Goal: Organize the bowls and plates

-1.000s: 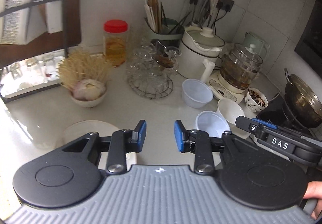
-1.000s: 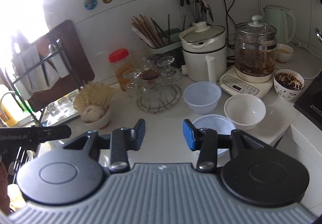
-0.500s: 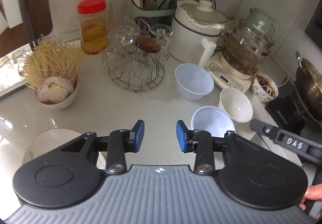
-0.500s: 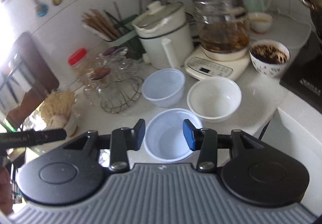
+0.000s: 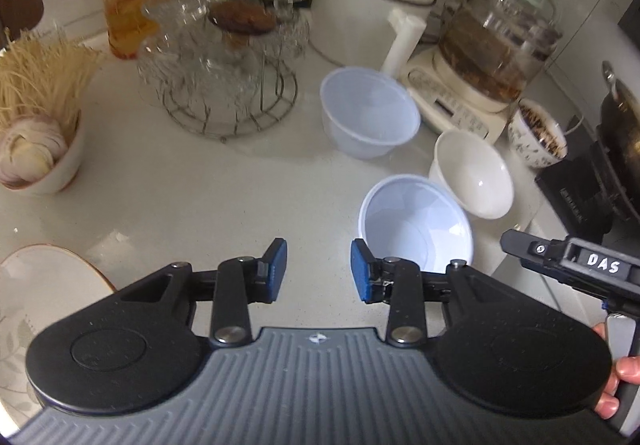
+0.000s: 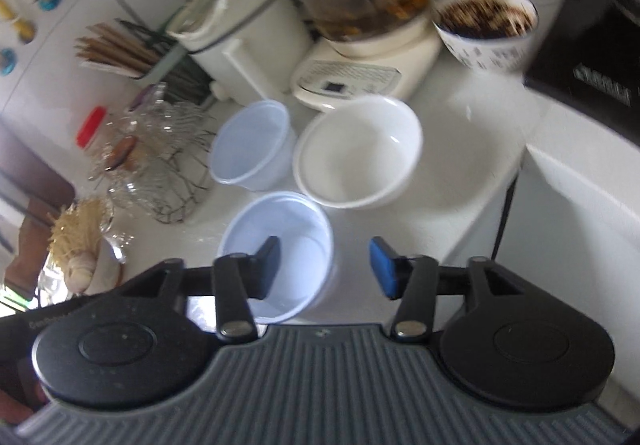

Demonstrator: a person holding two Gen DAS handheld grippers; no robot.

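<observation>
My right gripper (image 6: pixel 323 267) is hanging with jaws spread, its left finger sitting over the near plastic bowl (image 6: pixel 296 241). My left gripper (image 5: pixel 319 269) is gaping too, that bowl just right of it.

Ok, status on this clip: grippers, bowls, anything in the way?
Left gripper open, empty. Right gripper open over near plastic bowl, not gripping. White bowl and second plastic bowl crowd it.

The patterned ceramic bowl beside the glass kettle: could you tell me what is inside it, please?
The patterned ceramic bowl holds a dark brown, speckled, shredded-looking mass almost up to its rim. What exactly it is cannot be told, and the bowl's bottom is covered by it.
</observation>
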